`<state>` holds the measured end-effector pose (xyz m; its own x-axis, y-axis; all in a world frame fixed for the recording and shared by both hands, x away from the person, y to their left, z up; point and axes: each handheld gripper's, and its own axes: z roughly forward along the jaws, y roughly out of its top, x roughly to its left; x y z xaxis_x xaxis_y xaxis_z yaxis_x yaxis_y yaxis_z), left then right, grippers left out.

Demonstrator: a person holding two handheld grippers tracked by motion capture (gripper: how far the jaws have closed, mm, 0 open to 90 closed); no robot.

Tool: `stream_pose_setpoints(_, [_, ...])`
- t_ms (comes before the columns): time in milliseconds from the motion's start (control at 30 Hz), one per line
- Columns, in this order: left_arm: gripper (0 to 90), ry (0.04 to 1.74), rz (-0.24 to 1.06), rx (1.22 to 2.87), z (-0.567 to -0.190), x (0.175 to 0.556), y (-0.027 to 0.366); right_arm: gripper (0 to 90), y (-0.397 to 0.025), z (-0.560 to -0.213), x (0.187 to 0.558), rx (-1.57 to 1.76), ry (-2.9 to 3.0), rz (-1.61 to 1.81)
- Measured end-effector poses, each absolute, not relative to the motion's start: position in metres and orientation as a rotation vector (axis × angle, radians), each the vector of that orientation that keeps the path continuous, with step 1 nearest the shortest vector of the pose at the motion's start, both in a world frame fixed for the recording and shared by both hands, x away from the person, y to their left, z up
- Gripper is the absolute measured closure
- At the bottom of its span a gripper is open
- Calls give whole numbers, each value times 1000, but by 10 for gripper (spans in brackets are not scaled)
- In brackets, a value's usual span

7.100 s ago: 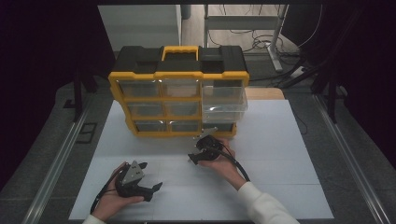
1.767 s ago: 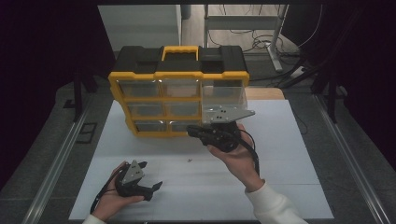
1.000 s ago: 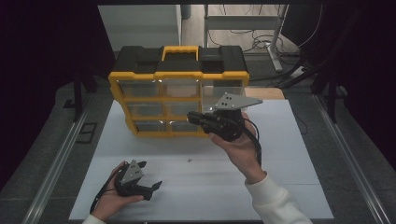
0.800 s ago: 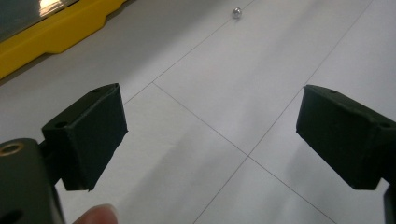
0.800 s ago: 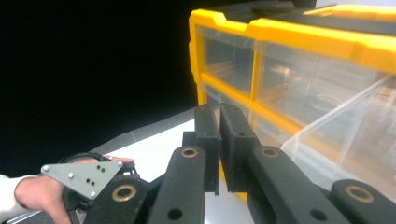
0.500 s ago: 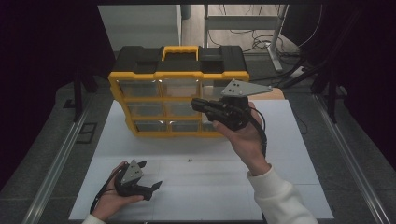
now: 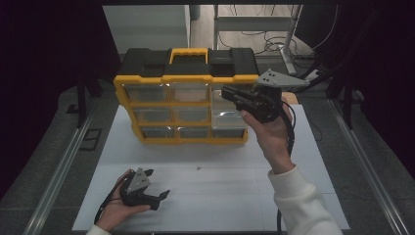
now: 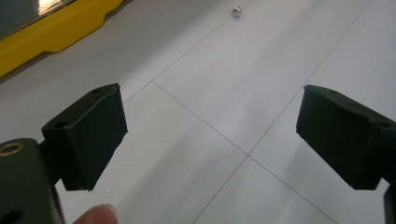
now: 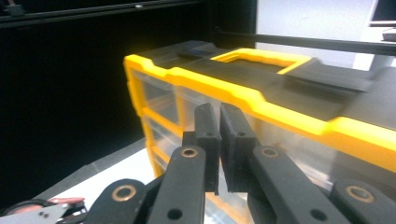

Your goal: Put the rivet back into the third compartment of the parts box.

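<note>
Right gripper [image 7: 230, 93] was raised at the organizer's [image 7: 186, 105] top right drawer [image 7: 226, 94], which lay at 12 o'clock from its jaws, long axis across them. Jaws nearly closed, gripping nothing. Organizer stood upright at the mat's far edge. Left gripper [image 7: 156, 196] rested low at 7 o'clock, jaws wide, well apart from the organizer.

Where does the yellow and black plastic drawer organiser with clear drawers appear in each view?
High view: the yellow and black plastic drawer organiser stands upright at the centre of the picture.
Left gripper view: its yellow base edge crosses the top left corner.
Right gripper view: it runs from the centre to the right edge, behind the jaws.
Shared landmark: its yellow frame; the yellow carry handle shows in the high and right gripper views.
</note>
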<state>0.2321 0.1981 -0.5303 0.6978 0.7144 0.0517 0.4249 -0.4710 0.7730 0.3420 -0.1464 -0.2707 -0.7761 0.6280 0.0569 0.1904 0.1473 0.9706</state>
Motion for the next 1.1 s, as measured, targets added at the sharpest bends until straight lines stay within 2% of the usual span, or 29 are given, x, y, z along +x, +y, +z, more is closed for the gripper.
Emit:
stream_pose_setpoints(233, [90,868,478,2132,-531,232,198,858,-155,-272,347,828,2041,1624])
stream_pose_setpoints(267, [90,867,477,2133,-531,232,198,820,-155,-273,348,832,2040,1612])
stream_pose_setpoints(333, [90,865,477,2136,-531,232,198,631,-152,-276,347,811,2013,1574])
stream_pose_setpoints(367, [90,866,477,2136,-531,232,198,589,-149,-277,346,810,1999,1573])
stream_pose_setpoints(767, [90,867,478,2134,-531,232,198,389,-141,-284,338,726,2118,1707])
stream_pose_setpoints(1100, [90,867,480,2134,-531,232,198,357,-131,-294,315,586,2212,1743])
